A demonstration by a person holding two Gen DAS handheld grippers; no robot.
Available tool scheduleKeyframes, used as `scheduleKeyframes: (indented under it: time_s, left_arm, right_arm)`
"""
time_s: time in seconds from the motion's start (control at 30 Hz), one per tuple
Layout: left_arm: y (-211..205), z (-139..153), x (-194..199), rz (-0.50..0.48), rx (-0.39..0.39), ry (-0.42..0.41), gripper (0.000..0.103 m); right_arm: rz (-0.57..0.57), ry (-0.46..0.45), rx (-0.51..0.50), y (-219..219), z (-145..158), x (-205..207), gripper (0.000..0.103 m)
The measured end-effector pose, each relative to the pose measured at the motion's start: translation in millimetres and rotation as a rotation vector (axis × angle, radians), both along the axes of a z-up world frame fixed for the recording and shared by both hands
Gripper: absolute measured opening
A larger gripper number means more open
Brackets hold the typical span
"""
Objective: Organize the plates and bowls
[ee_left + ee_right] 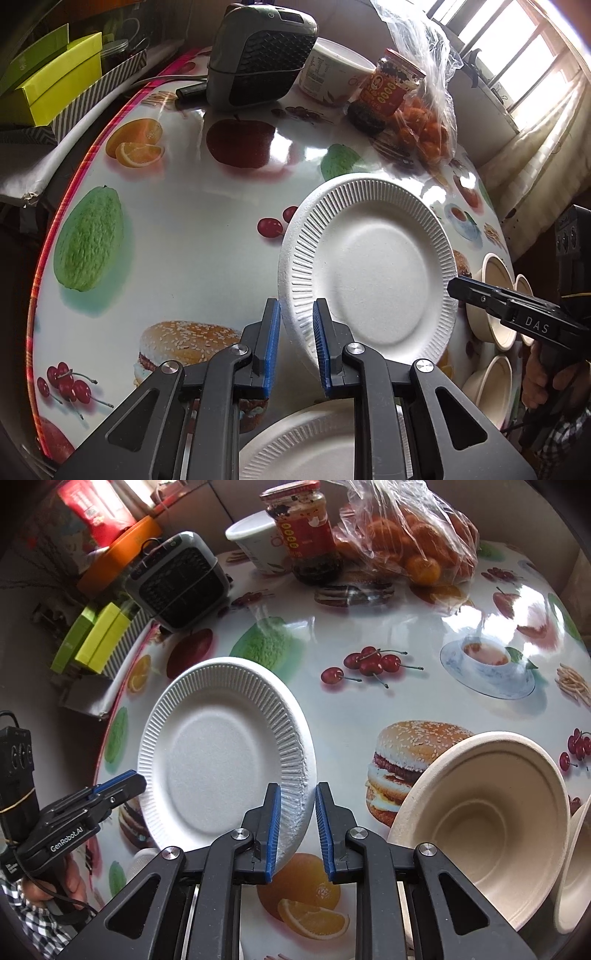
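Observation:
A white paper plate (373,273) is held tilted above the fruit-print table (192,206). My left gripper (296,325) straddles its near-left rim, jaws slightly apart with a gap to the rim. My right gripper (297,808) straddles the opposite rim of the same plate (225,753), blue pads (274,827) close to the rim. The right gripper also shows in the left wrist view (458,288). The left gripper shows in the right wrist view (136,779). A second white plate (306,446) lies below the left gripper. Beige bowls (491,819) sit to the right.
At the table's far side stand a grey heater (258,55), a white tub (332,74), a red-labelled jar (388,88) and a plastic bag of oranges (428,125). Green boxes (51,81) sit off the left edge. More beige bowls (495,302) sit at the right edge.

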State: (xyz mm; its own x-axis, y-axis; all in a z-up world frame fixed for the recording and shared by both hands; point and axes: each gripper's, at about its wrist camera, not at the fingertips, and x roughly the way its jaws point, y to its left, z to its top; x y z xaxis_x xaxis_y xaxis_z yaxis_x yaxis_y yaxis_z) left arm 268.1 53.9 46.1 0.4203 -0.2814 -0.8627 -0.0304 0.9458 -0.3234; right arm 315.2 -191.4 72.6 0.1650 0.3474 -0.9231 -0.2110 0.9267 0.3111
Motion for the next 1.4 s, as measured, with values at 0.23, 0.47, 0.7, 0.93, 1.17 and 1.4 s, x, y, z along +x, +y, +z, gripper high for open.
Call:
scheduleKeyframes:
  time_s: [0.23, 0.47, 0.7, 0.93, 1.17, 1.4]
  left_arm:
    - [-5.8, 6.8, -2.1, -0.013, 0.005, -0.018, 0.019]
    - [-8.8, 13.9, -9.7, -0.019, 0.007, -0.032, 0.019]
    - [-8.2, 23.7, -20.9, -0.025, 0.012, -0.051, 0.019]
    - [-7.2, 30.8, -36.4, -0.031, 0.016, -0.066, 0.019]
    - [0.4, 34.6, -56.6, -0.025, 0.008, -0.078, 0.019]
    - [5.2, 33.9, -76.4, -0.027, 0.007, -0.080, 0.019]
  right_arm:
    - [-0.018, -0.013, 0.007, -6.5, 6.1, -4.2, 0.019]
    - [-0.020, -0.021, 0.018, -11.2, 12.8, -13.2, 0.019]
    - [-0.019, -0.042, 0.042, -13.7, 26.2, -26.6, 0.019]
    - [-0.006, -0.063, 0.041, -11.2, 39.0, -43.2, 0.019]
    - [0.015, -0.074, 0.051, -7.5, 46.3, -65.9, 0.019]
    - [0.029, -0.080, 0.055, -4.4, 50.8, -85.6, 0.019]
